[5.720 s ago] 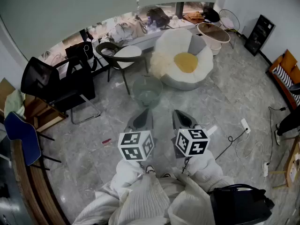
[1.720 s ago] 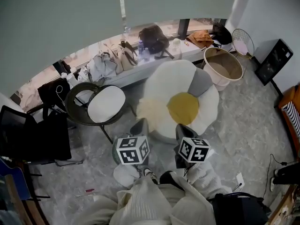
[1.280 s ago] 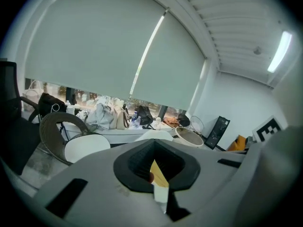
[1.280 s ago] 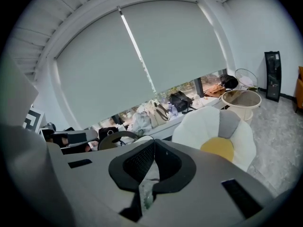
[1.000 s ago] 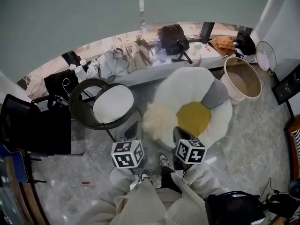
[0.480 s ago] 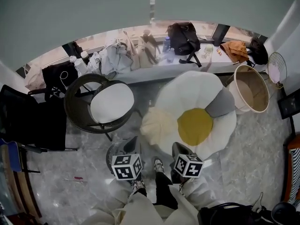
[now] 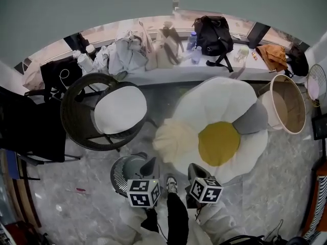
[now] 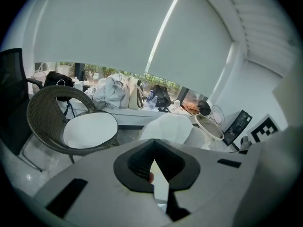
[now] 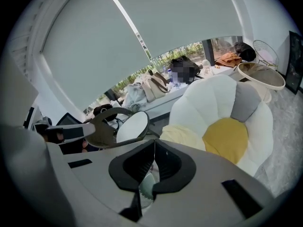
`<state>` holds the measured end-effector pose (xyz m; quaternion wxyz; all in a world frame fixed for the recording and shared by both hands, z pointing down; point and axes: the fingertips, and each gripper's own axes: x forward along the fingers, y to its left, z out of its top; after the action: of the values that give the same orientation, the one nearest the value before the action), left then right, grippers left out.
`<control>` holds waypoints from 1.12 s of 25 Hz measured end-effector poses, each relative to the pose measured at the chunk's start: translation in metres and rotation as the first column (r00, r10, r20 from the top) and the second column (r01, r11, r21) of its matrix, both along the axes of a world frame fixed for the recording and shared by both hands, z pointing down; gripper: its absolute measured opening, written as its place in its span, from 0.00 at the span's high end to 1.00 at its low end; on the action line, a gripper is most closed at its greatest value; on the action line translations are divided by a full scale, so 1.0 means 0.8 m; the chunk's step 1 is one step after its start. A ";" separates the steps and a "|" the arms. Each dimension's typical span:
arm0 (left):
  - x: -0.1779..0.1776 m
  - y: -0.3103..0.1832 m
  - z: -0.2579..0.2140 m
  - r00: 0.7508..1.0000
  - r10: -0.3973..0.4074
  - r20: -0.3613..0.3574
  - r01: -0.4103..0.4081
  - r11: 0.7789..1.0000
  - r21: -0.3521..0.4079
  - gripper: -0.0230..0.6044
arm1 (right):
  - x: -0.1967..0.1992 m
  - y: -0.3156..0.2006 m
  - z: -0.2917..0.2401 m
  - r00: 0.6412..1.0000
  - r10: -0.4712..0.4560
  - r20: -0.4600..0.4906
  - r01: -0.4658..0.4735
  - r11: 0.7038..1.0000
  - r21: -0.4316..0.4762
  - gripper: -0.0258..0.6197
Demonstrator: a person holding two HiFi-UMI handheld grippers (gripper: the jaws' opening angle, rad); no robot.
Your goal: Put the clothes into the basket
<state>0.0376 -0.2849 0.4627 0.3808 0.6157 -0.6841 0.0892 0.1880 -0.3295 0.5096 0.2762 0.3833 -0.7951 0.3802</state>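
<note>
A pale blind (image 7: 127,4) is hanging low over the window (image 8: 94,71), and daylight is coming in through the narrow strip left beneath it. A long white ledge (image 7: 173,74) is running under the window, with a black backpack (image 7: 213,34) and other bags lying on it. A round wicker chair (image 7: 71,121) with a white seat pad (image 7: 120,108) is standing on the grey marbled floor (image 7: 71,208). A black office chair (image 7: 28,131) is standing to its left. A white flower-shaped floor seat (image 7: 214,106) with a yellow middle is sitting to its right. A white wall (image 8: 265,93) is closing the room on the right.

Basket (image 7: 121,176) partly behind left gripper (image 7: 151,161)
</note>
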 end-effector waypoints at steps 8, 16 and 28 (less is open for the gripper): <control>0.003 -0.014 0.098 1.000 -0.003 -0.007 0.002 0.996 -0.085 0.97 | -0.012 -0.043 0.085 1.000 0.000 -0.008 0.000 1.000 -0.027 0.92; -0.005 -0.022 0.217 0.999 -0.048 -0.015 0.045 0.987 -0.155 0.97 | -0.022 -0.067 0.179 0.999 0.024 -0.022 -0.025 0.997 -0.078 0.92; 0.015 -0.025 0.338 0.998 -0.062 -0.030 0.055 0.977 -0.205 0.97 | -0.021 -0.069 0.285 0.999 -0.010 -0.041 0.006 0.996 -0.091 0.92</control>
<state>0.0496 -0.3052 0.7330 0.4567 0.5545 -0.6821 0.1365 0.1708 -0.3848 0.7373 0.3111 0.3750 -0.7727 0.4068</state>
